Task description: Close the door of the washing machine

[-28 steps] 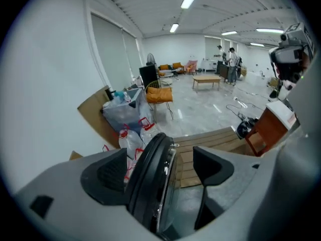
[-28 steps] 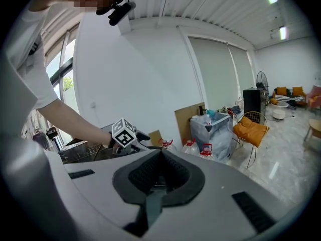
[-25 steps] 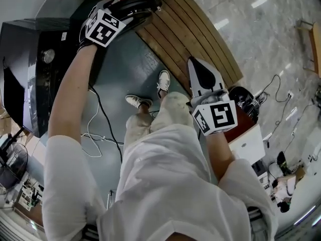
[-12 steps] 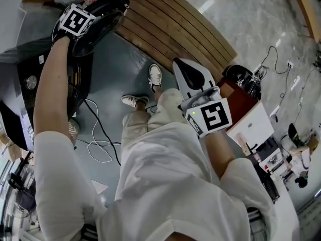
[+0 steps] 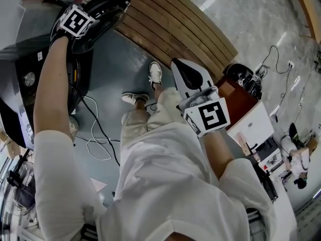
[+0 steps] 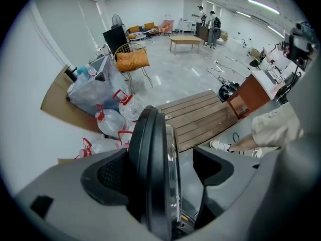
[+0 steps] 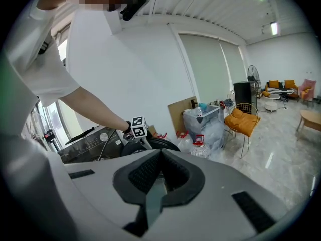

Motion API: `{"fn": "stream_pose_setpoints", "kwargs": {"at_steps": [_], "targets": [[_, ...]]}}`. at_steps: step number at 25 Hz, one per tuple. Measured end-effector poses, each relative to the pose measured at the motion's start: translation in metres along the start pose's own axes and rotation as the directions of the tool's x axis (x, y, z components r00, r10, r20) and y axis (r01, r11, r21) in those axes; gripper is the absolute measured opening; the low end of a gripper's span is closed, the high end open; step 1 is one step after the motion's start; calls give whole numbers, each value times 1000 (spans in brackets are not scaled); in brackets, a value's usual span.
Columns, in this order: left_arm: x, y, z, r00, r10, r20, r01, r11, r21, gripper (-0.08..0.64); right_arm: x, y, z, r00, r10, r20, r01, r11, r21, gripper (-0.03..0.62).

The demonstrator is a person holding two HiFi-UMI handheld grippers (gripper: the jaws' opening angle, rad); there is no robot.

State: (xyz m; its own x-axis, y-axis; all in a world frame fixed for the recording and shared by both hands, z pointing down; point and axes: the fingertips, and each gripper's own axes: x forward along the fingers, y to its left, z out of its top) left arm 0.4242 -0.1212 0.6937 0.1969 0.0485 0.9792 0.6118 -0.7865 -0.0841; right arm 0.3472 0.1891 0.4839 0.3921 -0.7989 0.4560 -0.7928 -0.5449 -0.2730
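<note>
The black washing machine (image 5: 25, 79) stands at the left of the head view. Its round black door (image 5: 103, 14) with a glass pane hangs out from it at the top left. My left gripper (image 5: 93, 26) is at the door's rim. In the left gripper view the rim (image 6: 153, 149) stands between the jaws of my left gripper (image 6: 160, 172). The left pad touches it, and a gap shows on the glass side. My right gripper (image 5: 178, 67) is held in front of my body, shut and empty, far from the door. Its shut tips (image 7: 159, 157) point toward the door (image 7: 163, 143).
A slatted wooden platform (image 5: 175, 24) lies beyond the door. Cables (image 5: 98, 134) trail on the grey floor beside the machine. Water bottles (image 6: 118, 119) and plastic bags sit against the wall. A red-brown cabinet (image 5: 241, 102) is at the right. My shoes (image 5: 155, 74) are on the floor.
My left gripper and the door have swung left, nearer the machine, mostly in the first half second. The right gripper has hardly moved and stays shut.
</note>
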Motion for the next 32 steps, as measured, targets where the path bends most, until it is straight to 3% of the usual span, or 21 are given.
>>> {"fn": "stream_pose_setpoints", "kwargs": {"at_steps": [8, 13, 18, 22, 27, 32], "targets": [[2, -34, 1, 1000, -21, 14, 20, 999, 38, 393, 2, 11, 2, 999, 32, 13, -32, 999, 24, -2], [3, -49, 2, 999, 14, 36, -16, 999, 34, 393, 0, 19, -7, 999, 49, -1, -49, 999, 10, -2], [-7, -68, -1, 997, 41, 60, -39, 999, -38, 393, -2, 29, -10, 997, 79, -8, -79, 997, -4, -2], [-11, -83, -13, 995, 70, 72, -67, 997, -41, 393, -3, 41, -7, 994, 109, -3, -109, 994, -21, -2], [-23, -99, -26, 989, 87, 121, -69, 987, -148, 393, -3, 60, -5, 989, 147, -10, -148, 988, -46, -2], [-34, -118, -33, 976, 133, 173, -99, 976, -195, 393, -1, 78, -6, 983, 184, -22, -185, 981, -63, -2]]}}
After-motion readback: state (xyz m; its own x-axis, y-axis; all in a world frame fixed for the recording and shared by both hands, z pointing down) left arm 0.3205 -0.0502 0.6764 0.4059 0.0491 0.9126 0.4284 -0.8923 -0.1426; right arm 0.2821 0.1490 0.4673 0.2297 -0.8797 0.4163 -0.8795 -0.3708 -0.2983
